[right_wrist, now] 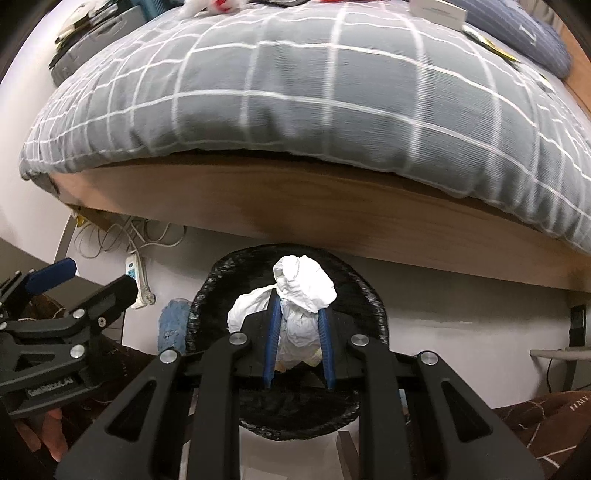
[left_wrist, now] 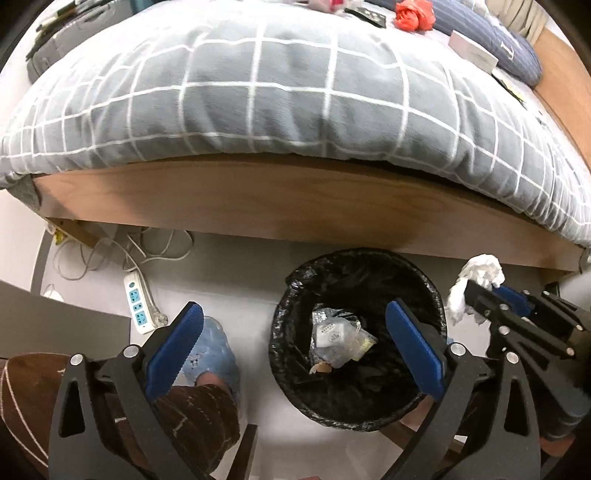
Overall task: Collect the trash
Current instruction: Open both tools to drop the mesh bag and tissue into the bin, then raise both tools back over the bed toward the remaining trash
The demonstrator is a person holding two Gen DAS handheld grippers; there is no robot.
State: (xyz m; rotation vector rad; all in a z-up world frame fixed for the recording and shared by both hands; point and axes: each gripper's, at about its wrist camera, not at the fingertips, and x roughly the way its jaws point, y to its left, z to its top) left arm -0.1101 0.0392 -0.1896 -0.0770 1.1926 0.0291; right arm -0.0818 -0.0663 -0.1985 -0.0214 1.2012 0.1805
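While poised above the trash bin (right_wrist: 207, 295), right gripper (right_wrist: 297, 354) pinched on a crumpled white tissue wad (right_wrist: 306, 288), blue pads (right_wrist: 274, 332) pressed into its sides, bulk of the wad bulging past the fingertips. Left gripper (left_wrist: 291, 354) spread wide, holding nothing, one finger over the bin's near rim, the other off to the bin's left. Bin black-lined, standing on the floor just in front of the wooden bed frame (left_wrist: 295, 199); inside, a foil wrapper (left_wrist: 327, 332) and clear plastic scraps. White power strip (left_wrist: 138, 301) left of the bin. Red crumpled item (left_wrist: 412, 14) far beyond the bin on the checked duvet (left_wrist: 258, 92).
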